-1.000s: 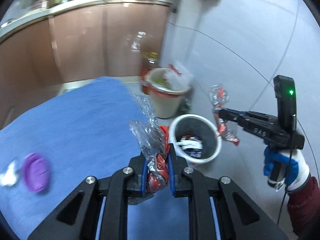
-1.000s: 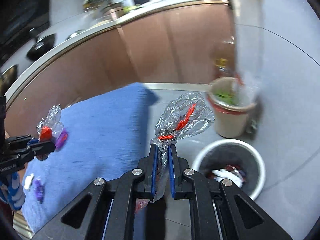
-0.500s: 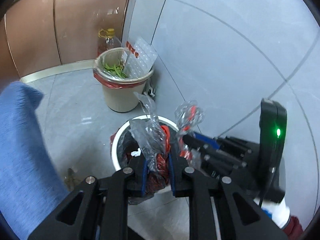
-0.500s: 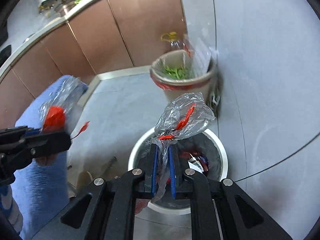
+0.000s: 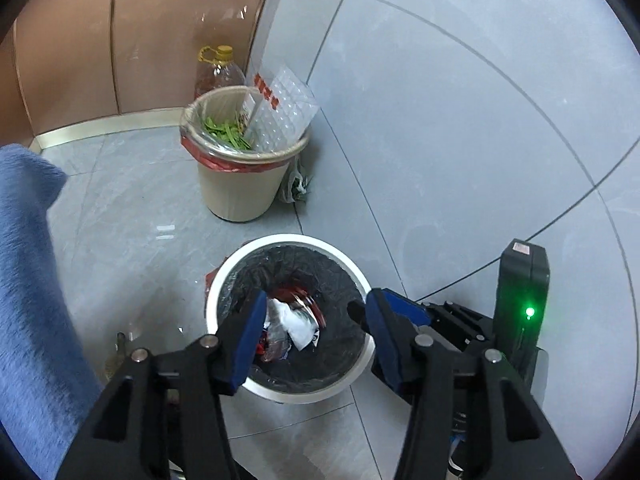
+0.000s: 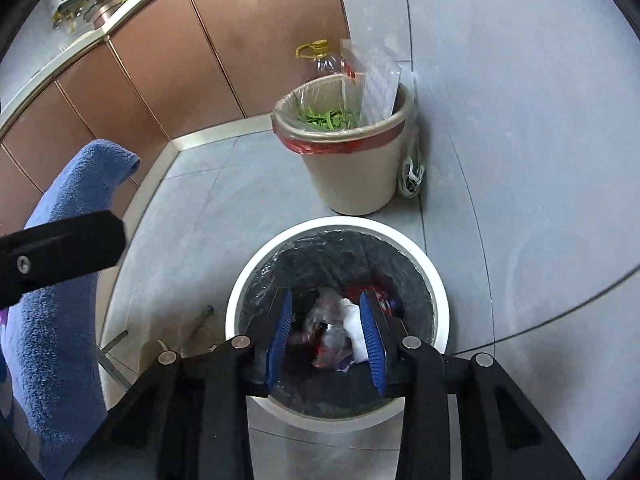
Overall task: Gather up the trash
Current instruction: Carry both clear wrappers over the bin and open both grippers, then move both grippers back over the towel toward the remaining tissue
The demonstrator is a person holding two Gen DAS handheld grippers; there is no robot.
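Hovering over the white bin, both grippers' fingers spread, released; wrappers lie inside.

White-rimmed bin, black liner; beige bin; blue cloth.

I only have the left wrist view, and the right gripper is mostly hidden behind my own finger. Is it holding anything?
Observer: No. The right gripper has its jaws open with nothing between them.
Operator: Where is it relative to the white bin?
Observer: Above the white bin, roughly over its middle; crumpled wrappers lie inside, below the gap.
Operator: What's above the brown cabinets?
Observer: A light counter with a pan on it.
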